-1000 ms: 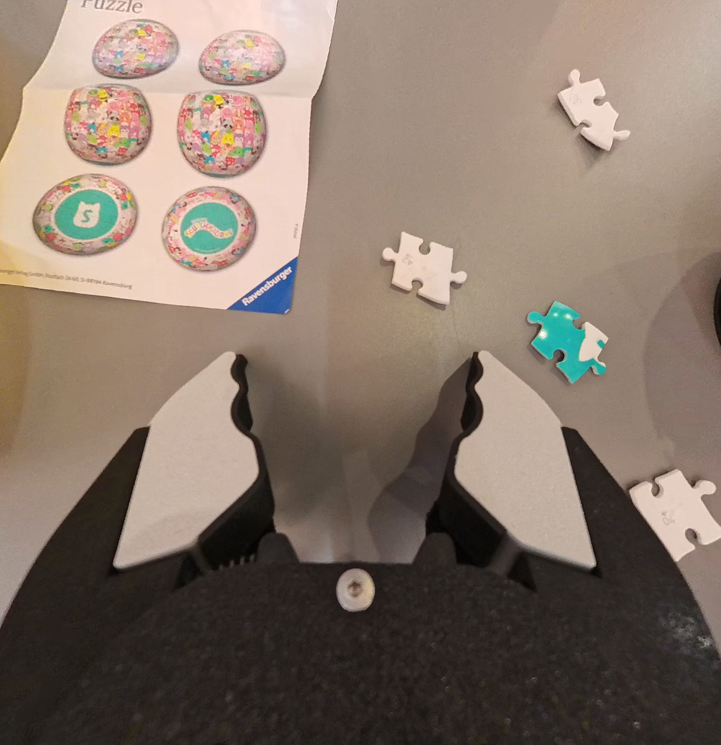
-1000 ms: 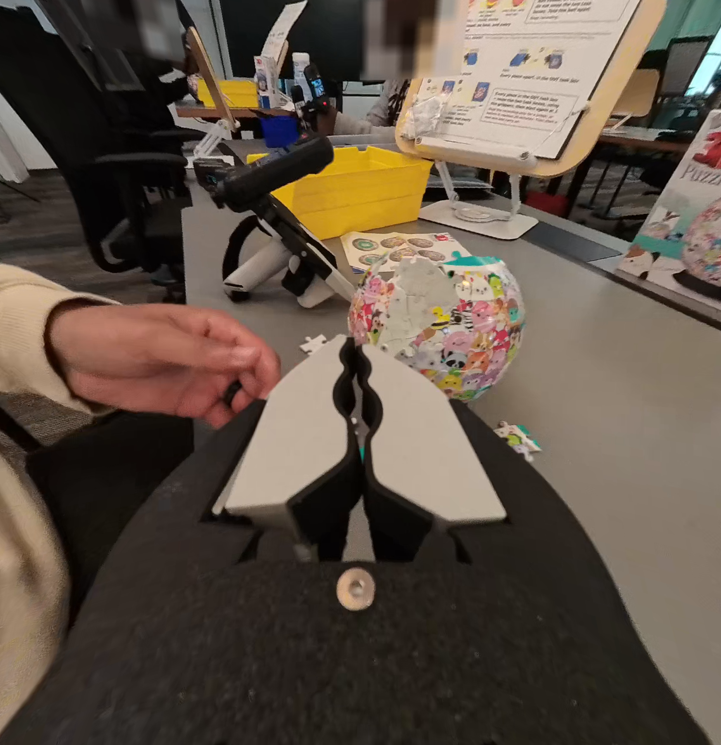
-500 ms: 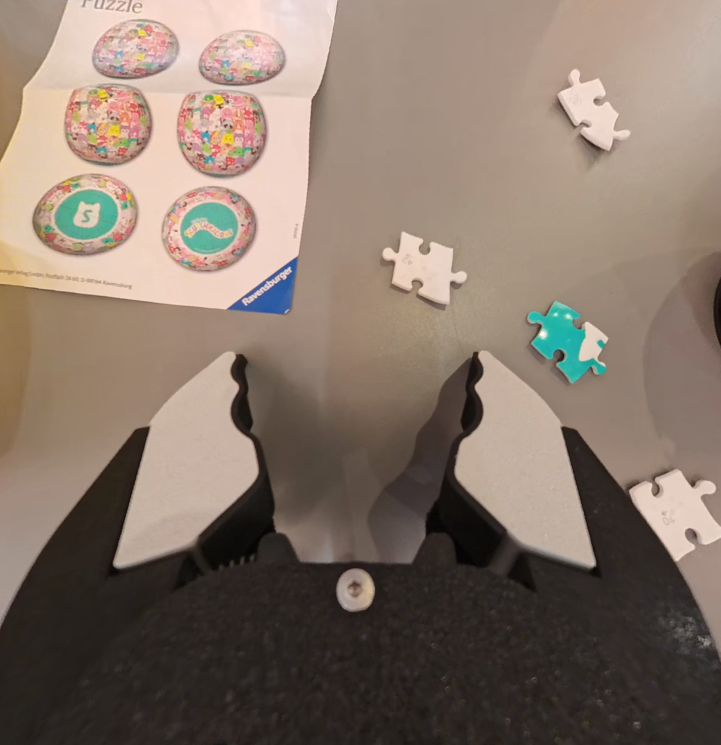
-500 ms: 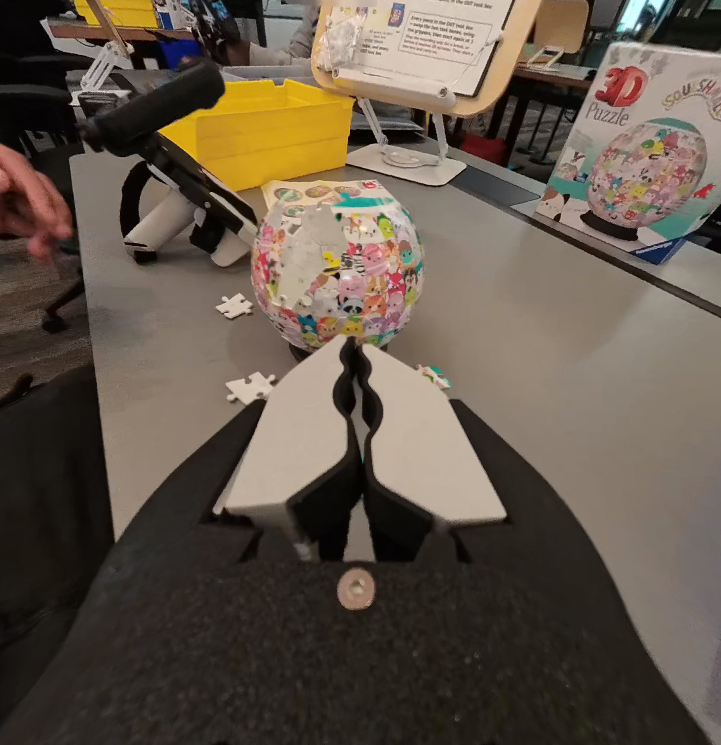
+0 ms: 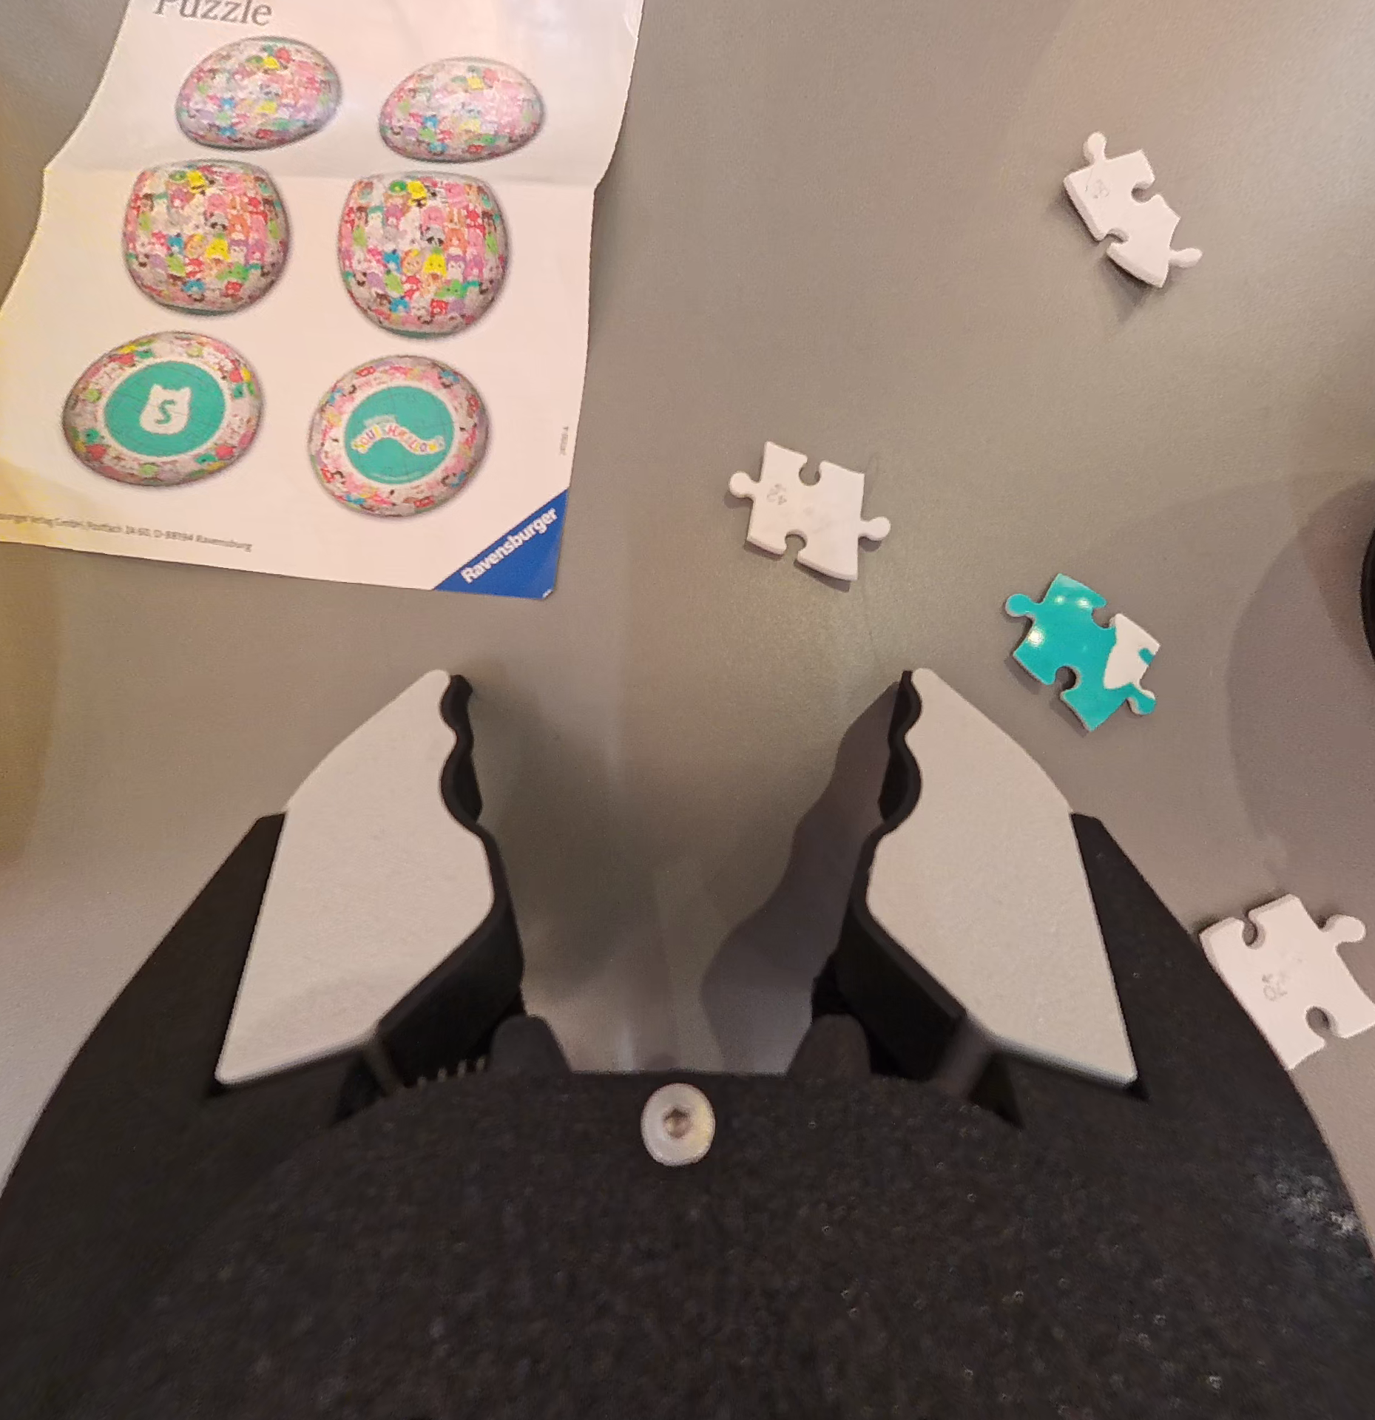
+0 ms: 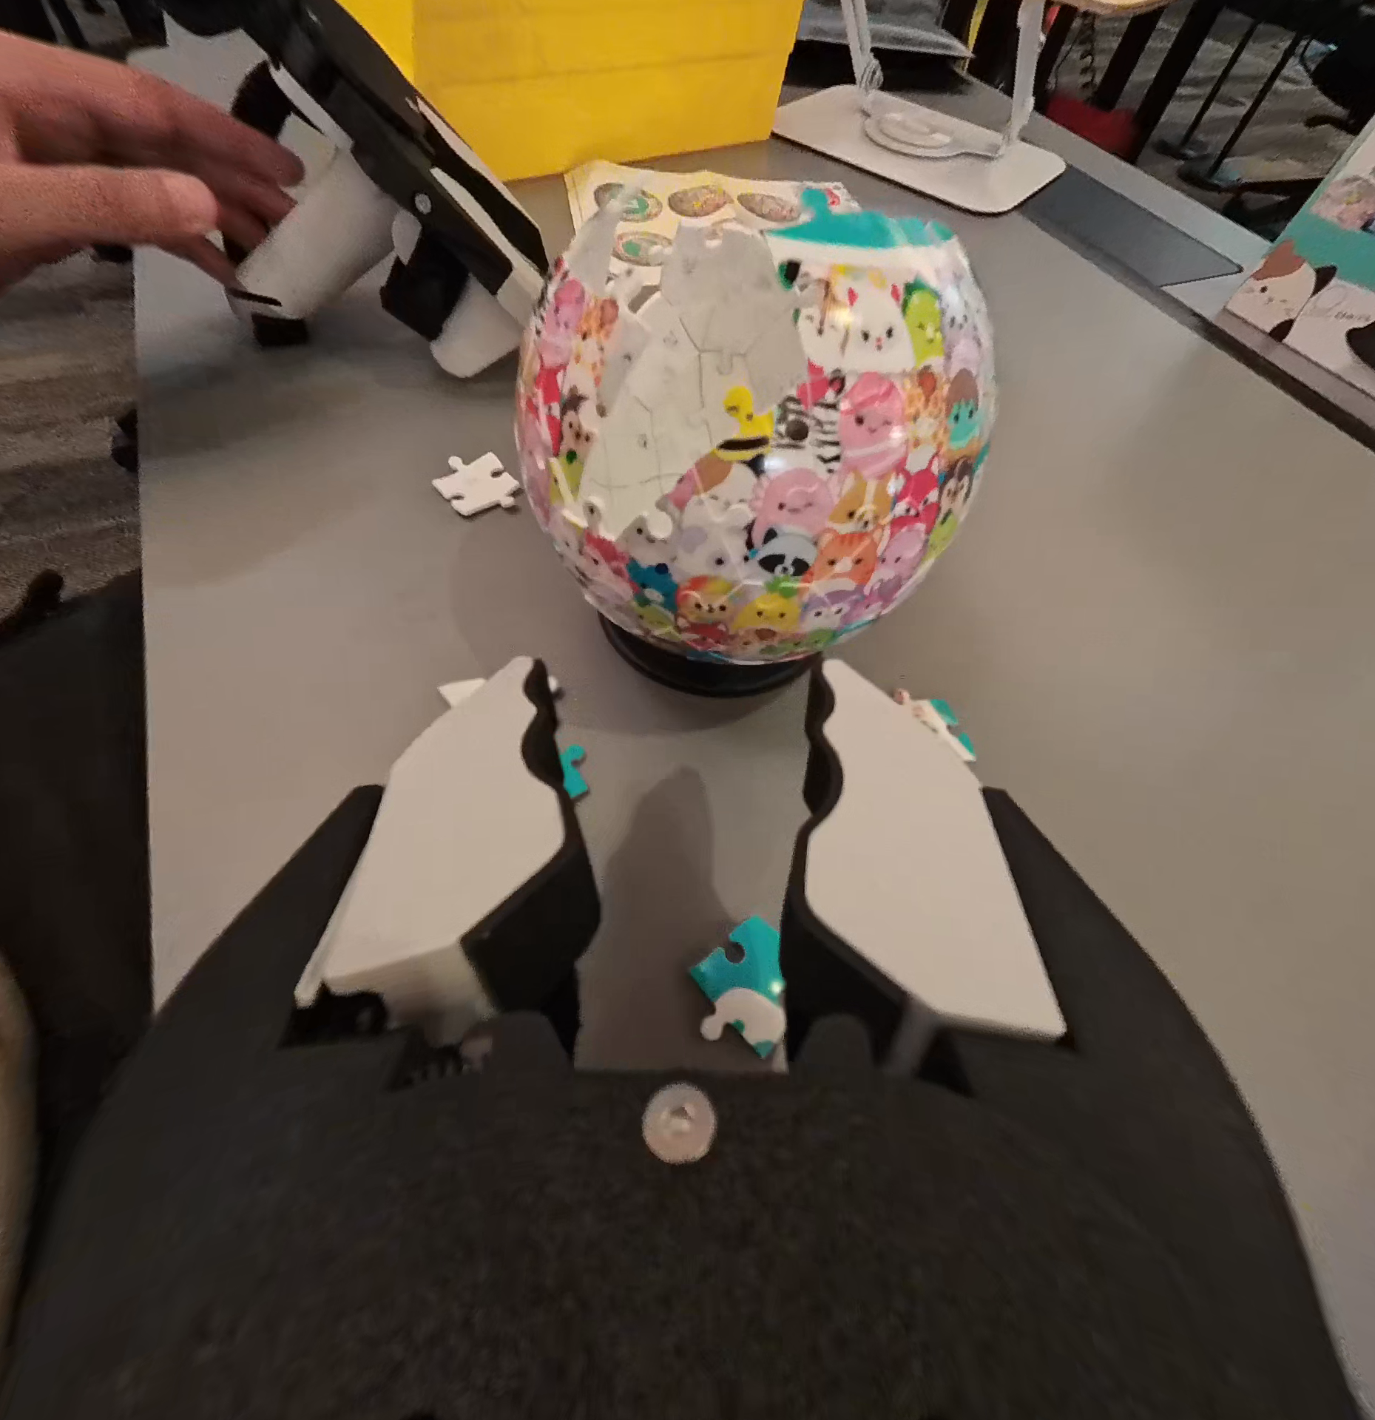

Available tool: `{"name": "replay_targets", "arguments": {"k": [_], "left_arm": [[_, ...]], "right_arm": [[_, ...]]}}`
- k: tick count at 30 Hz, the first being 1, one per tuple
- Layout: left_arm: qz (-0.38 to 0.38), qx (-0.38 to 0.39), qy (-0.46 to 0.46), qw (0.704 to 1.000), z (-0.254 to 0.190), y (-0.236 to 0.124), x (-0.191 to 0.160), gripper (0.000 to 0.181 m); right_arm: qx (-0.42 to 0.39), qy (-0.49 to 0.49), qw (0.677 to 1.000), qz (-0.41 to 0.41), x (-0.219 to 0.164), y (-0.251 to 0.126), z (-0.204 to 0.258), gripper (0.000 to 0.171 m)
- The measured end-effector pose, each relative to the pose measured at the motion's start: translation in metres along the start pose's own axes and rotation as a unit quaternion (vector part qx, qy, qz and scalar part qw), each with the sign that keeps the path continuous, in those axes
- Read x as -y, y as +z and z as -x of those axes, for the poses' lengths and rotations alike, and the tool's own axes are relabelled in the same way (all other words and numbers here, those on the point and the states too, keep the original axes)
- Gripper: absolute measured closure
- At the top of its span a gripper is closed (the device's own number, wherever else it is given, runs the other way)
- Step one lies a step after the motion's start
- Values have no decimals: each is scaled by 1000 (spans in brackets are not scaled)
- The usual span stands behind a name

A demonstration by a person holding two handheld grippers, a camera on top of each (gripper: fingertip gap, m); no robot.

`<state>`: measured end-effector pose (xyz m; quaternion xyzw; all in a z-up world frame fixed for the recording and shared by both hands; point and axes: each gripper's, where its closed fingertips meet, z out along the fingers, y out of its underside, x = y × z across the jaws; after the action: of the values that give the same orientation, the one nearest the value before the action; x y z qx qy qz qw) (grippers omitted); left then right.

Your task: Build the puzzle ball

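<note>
Release is the change: the right gripper [image 6: 680, 695], whose jaws were pressed together half a second ago, now stands with them wide apart, and a teal piece [image 6: 742, 987] lies on the counter [image 6: 1130, 691] between them, close against the inner face of the right finger and near the gripper body. Whether that piece was the one held cannot be told for sure, though a sliver of teal showed in the closed jaws earlier. The right view has also come closer to the ball [image 6: 753, 438], which sits upright on its dark stand [image 6: 703, 668] just ahead of the fingertips, with a large gap in its upper left side showing the white inner faces of the far pieces. The left gripper [image 5: 680, 680] has not moved in the last second: it rests on the counter, jaws wide and empty, looking down on a leaflet [image 5: 307, 284], three white pieces lying face down and one teal piece. A bare hand [image 6: 108, 161] now reaches toward that gripper's handle. Judging by this, the piece was not fitted; it likely needs a fresh grip before going into the gap, and several pieces remain loose.
</note>
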<state>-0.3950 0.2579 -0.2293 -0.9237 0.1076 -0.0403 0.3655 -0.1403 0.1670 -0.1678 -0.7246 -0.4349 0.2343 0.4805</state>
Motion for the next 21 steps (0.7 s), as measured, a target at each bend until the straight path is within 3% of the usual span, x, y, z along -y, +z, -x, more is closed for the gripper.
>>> {"name": "replay_targets", "arguments": {"k": [7, 11, 17, 21], "left_arm": [[0, 0, 0, 1000, 0, 0, 0, 79], [0, 0, 0, 1000, 0, 0, 0, 79], [0, 0, 0, 1000, 0, 0, 0, 79], [0, 0, 0, 1000, 0, 0, 0, 79]], "right_arm": [[17, 9, 1000, -23, 16, -12, 0, 112], [144, 24, 986, -77, 60, -33, 29, 121], [217, -76, 973, 19, 86, -22, 31, 119], [215, -131, 963, 98, 74, -3, 33, 108]]}}
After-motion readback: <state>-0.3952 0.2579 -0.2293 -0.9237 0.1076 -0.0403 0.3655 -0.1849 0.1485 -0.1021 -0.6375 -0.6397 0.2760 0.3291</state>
